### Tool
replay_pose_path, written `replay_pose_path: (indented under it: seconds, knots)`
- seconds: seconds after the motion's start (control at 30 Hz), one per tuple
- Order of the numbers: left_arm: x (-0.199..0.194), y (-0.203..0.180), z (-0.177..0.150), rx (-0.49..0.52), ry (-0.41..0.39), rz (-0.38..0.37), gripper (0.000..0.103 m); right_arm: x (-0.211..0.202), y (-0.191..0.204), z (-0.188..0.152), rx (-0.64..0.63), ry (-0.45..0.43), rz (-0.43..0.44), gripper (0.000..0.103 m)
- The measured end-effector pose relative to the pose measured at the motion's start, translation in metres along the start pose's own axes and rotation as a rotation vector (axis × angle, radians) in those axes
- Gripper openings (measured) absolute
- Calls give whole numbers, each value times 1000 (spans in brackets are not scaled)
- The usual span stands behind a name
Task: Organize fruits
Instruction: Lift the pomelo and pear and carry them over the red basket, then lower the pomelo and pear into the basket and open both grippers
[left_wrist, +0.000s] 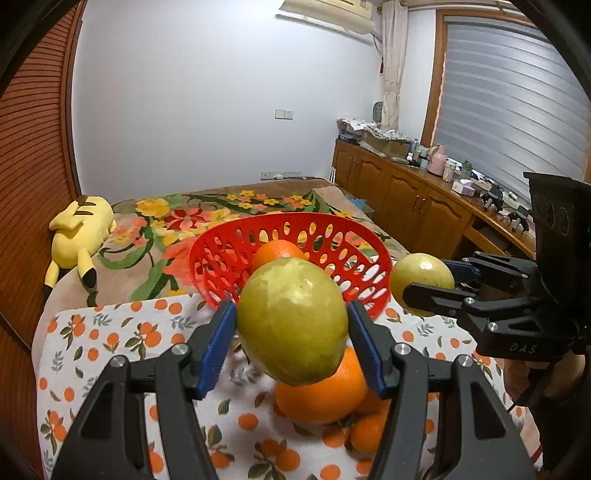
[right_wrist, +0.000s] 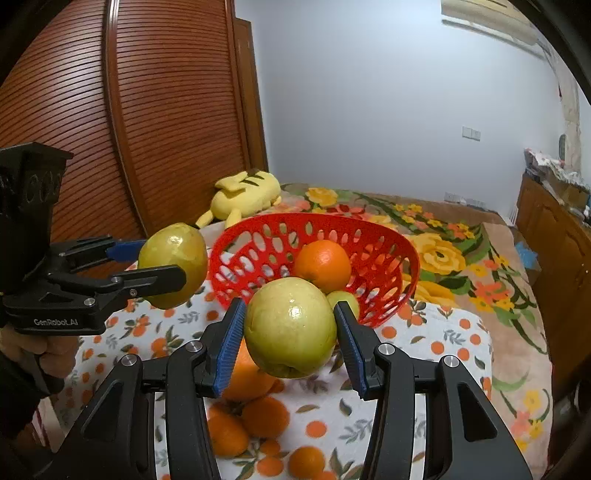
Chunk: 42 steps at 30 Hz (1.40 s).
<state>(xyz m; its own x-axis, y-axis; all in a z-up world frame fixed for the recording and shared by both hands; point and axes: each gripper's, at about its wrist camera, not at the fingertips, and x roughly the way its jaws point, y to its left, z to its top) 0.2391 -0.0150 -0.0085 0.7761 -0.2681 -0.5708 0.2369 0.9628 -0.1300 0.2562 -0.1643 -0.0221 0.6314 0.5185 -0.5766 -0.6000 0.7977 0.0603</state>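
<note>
The left tool is clenched on a large yellow-green round fruit, its blue ribbed pads pressed against both sides, and it points forward and somewhat downward, holding the fruit clear above the worktop's white cloth printed with oranges. Just beyond stands a tilted red perforated plastic basket with a round orange inside. Under the held fruit lie loose oranges on the cloth. At the right, the right tool comes in sideways, gripping a second yellow-green fruit beside the basket rim.

In the right wrist view, the right tool grasps its fruit between blue pads, aimed at the basket, which holds the orange and a small green fruit. The left tool reaches in level from the left with its fruit, a hand wrapped around its handle below. A yellow plush toy lies on the bed behind.
</note>
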Motion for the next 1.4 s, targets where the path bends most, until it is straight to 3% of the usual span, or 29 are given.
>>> replay_pose_path:
  seconds: [0.8, 1.4]
  knots:
    - [55, 12, 15, 23, 54, 1, 60, 60, -36, 12, -2, 78, -52, 50]
    - [88, 23, 31, 34, 98, 56, 60, 46, -38, 17, -1, 42, -49, 52]
